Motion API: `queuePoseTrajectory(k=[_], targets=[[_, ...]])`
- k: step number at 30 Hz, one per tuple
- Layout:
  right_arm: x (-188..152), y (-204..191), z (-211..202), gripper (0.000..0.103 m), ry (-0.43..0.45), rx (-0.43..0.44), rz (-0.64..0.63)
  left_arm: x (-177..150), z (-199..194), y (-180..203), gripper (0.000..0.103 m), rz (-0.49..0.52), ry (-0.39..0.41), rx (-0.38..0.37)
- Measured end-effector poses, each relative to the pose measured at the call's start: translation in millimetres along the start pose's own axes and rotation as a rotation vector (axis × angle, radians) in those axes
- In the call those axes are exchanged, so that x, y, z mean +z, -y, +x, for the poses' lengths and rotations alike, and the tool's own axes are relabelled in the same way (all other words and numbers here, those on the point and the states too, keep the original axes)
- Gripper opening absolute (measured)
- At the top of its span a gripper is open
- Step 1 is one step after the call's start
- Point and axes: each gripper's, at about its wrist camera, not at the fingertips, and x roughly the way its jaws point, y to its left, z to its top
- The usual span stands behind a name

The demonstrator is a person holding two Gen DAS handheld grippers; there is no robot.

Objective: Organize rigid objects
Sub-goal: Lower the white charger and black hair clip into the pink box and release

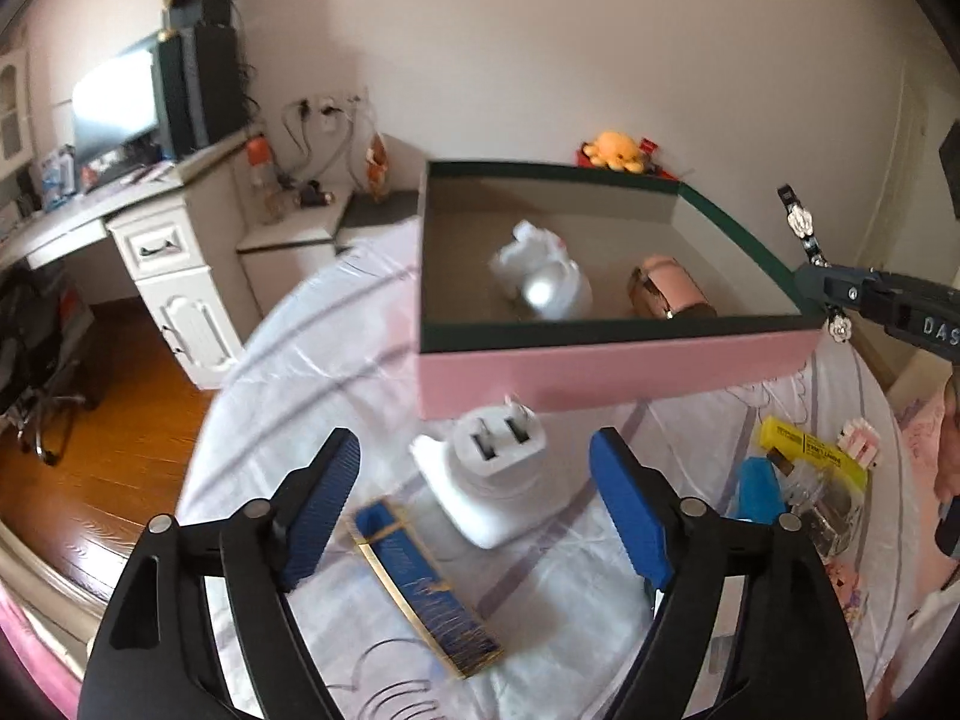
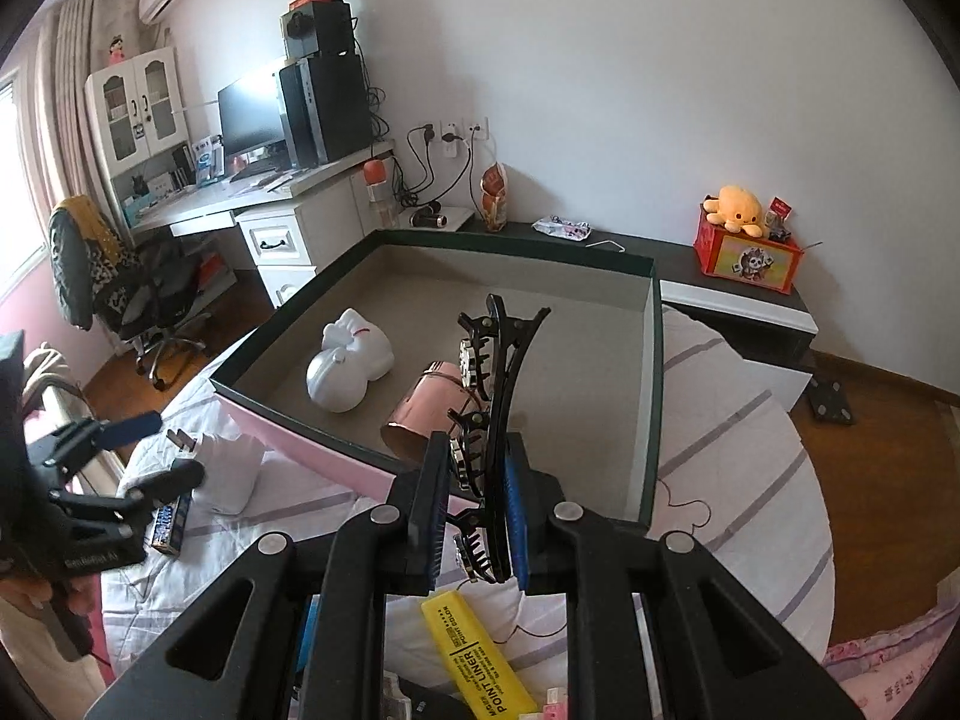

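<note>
While I hold both grippers over the bed, the largest thing before me is the white striped bedsheet (image 1: 312, 360), on which everything rests. On it sits the pink box (image 1: 600, 369) with its dark green rim, open at the top. Inside, on the grey floor, I see a white cat figurine (image 2: 348, 369) lying toward the left and a rose-gold cup (image 2: 423, 414) on its side just to its right, the two close but apart.

Just outside the box's near wall lies a white plug adapter (image 1: 495, 468), prongs up, directly ahead of my left gripper (image 1: 474, 504), whose blue pads are spread wide with nothing between them. A blue and gold bar-shaped packet (image 1: 420, 588) lies near the left finger. Further right sits a yellow highlighter (image 2: 477, 660) marked POINT LINER.

My right gripper (image 2: 477, 510) is pressed together on a black hair clip (image 2: 498, 396) with flower studs, pinched at its lower end. The clip stands upright, its tip reaching over the box's near right corner, above the rim and not touching the cup.
</note>
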Motion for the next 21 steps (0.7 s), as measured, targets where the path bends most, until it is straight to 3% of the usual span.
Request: queuePoseTrajectory(k=[4,5,10,11,16,21], targets=[[-3,-3,2,0.017,-0.013,0.005,0.0,-2,21,6,0.075,0.015,-0.044,0.014],[-3,-4,2,0.017,-0.015,0.004,-0.001,-2,26,7,0.059,0.01,-0.058,0.005],[-3,-4,3,0.017,-0.023,-0.004,-0.011,-2,15,10,0.048,0.017,-0.018,0.003],[-2,-4,3,0.017,-0.023,-0.005,-0.014,0,9,11,0.041,0.015,-0.004,-0.005],[4,-2,4,0.017,-0.023,-0.008,-0.023,13,-9,21,0.041,0.076,0.041,-0.052],[6,-1,4,0.017,-0.019,-0.006,-0.029,18,-23,21,0.041,0.06,0.062,-0.07]])
